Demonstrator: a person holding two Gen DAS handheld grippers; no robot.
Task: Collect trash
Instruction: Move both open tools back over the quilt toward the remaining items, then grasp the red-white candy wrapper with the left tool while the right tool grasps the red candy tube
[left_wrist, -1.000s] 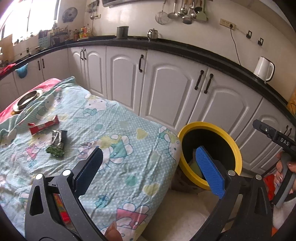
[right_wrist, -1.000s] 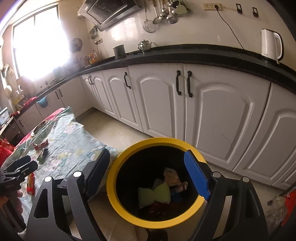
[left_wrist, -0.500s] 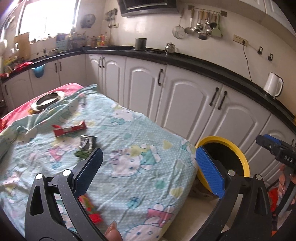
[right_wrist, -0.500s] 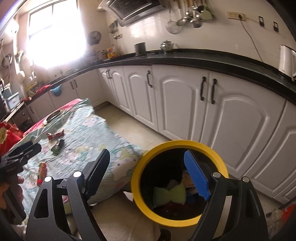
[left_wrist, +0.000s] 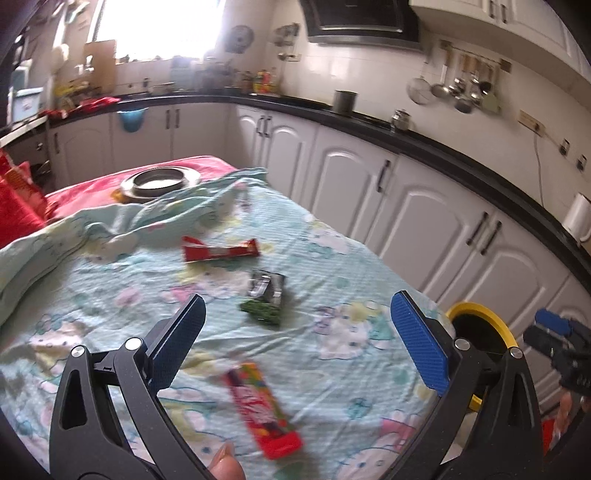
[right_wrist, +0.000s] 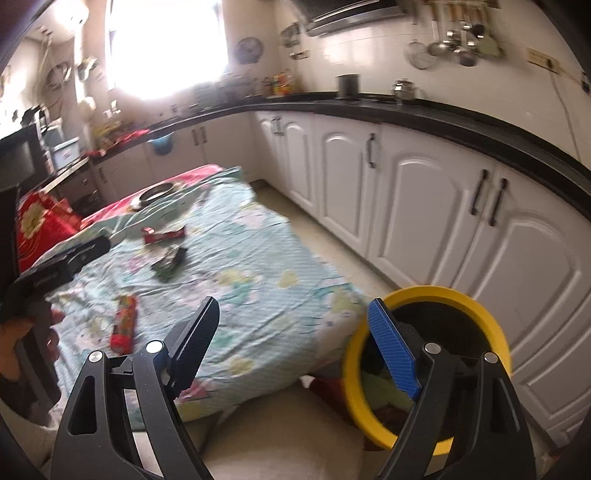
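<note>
Three wrappers lie on the pale blue cartoon-print cloth (left_wrist: 332, 258): a colourful red candy wrapper (left_wrist: 264, 411) nearest, a dark green and silver wrapper (left_wrist: 266, 297) in the middle, a red bar wrapper (left_wrist: 219, 251) farther back. They also show in the right wrist view: the candy wrapper (right_wrist: 125, 325), the green one (right_wrist: 169, 264), the red bar (right_wrist: 164, 234). My left gripper (left_wrist: 297, 332) is open and empty above the cloth, over the candy wrapper. My right gripper (right_wrist: 295, 332) is open and empty, beside the yellow-rimmed black bin (right_wrist: 480, 314), which holds trash.
White cabinets (left_wrist: 424, 221) under a black counter run along the back and right. A metal dish (left_wrist: 162, 181) sits on red fabric at the far end. The bin (left_wrist: 484, 325) stands on the floor off the cloth's right corner. A white kettle (left_wrist: 580, 218) is on the counter.
Both grippers have swung left, away from the bin and toward the cloth. The left one has come nearer over the wrappers. Both stayed open.
</note>
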